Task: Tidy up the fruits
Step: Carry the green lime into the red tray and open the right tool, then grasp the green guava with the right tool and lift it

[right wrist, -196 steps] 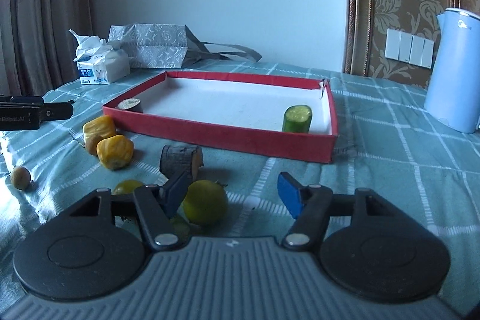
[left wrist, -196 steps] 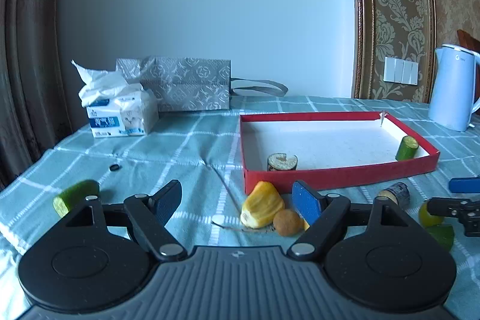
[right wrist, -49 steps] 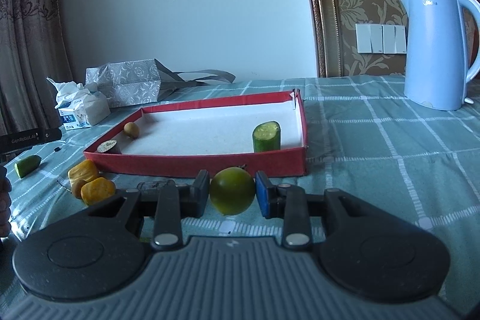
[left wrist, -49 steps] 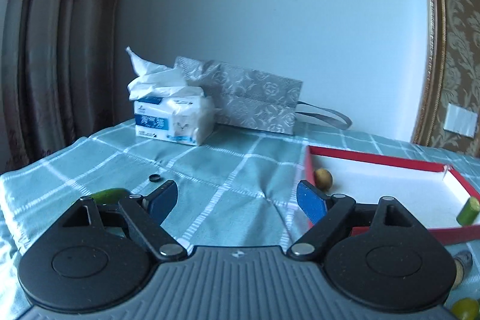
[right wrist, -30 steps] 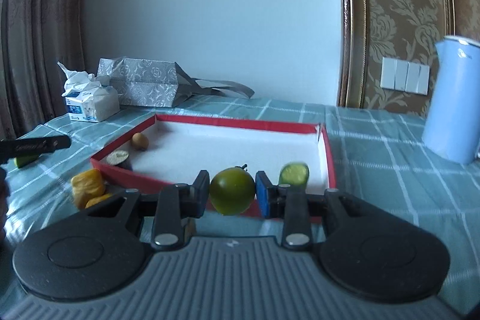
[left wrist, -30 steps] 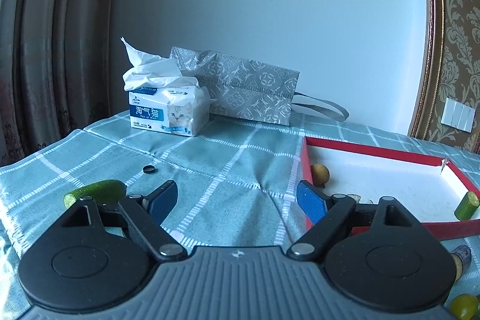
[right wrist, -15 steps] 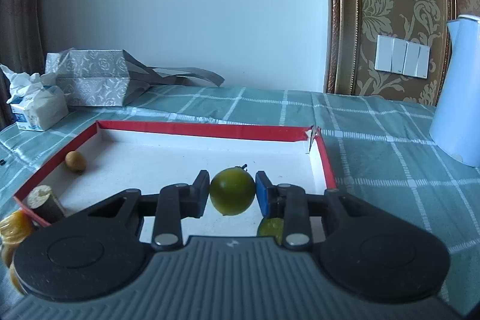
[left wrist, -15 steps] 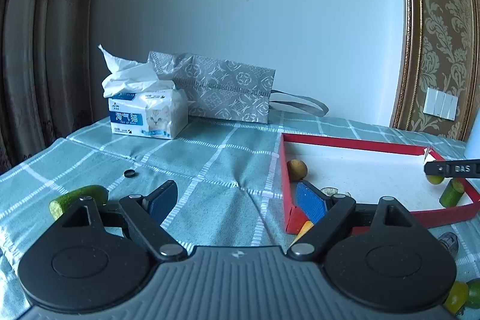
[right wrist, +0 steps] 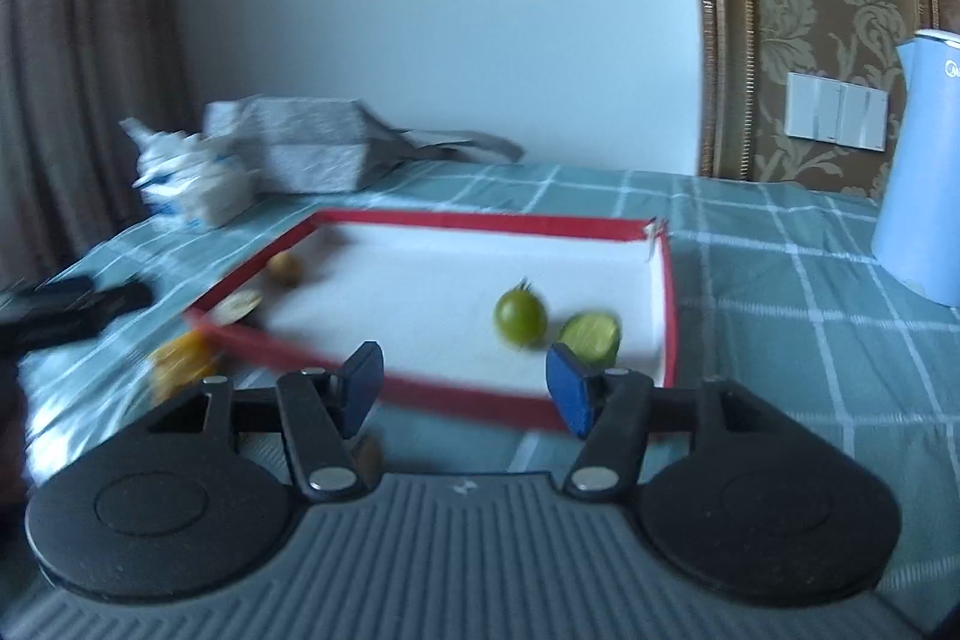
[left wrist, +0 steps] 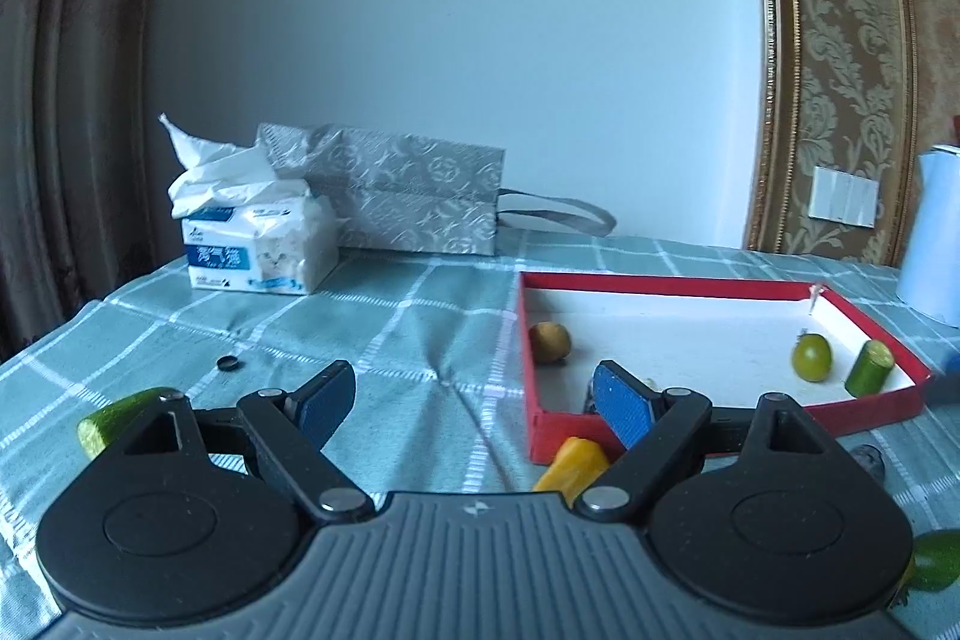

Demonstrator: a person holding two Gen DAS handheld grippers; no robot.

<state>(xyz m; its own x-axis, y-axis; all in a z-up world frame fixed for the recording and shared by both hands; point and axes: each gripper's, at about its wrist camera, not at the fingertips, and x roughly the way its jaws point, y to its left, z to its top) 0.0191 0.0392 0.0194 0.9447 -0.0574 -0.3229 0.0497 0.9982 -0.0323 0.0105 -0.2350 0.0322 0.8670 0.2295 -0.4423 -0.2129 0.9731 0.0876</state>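
The right gripper (right wrist: 465, 385) has just been opening its jaws, and they now stand spread with nothing between them; its blue pads (right wrist: 567, 391) hang over the near red wall of the tray (right wrist: 456, 397), which is smeared by blur in this view. Beyond the pads, inside the tray and well clear of both, the round green fruit (right wrist: 520, 314) sits on the white floor with its little stalk up, just beside the cut cucumber piece (right wrist: 591, 331) near the tray's right wall. Farther left in the tray lie a small brown fruit (right wrist: 283, 267) and a pale sliced piece (right wrist: 237, 305) against the left wall, and a blurred yellow fruit (right wrist: 180, 361) rests on the checked cloth outside the corner. The left gripper (left wrist: 474, 397) is spread wide and empty, held over the green checked tablecloth (left wrist: 390, 340) with its right pad in front of the tray's near left corner. From that side the green fruit shows apart from the cucumber piece at the tray's far right end. A second cucumber piece (left wrist: 114, 421) lies on the cloth to the left, a tissue pack (left wrist: 258, 250) and a silver gift bag (left wrist: 408, 202) stand behind, and a blue kettle (right wrist: 924, 172) stands at the right.
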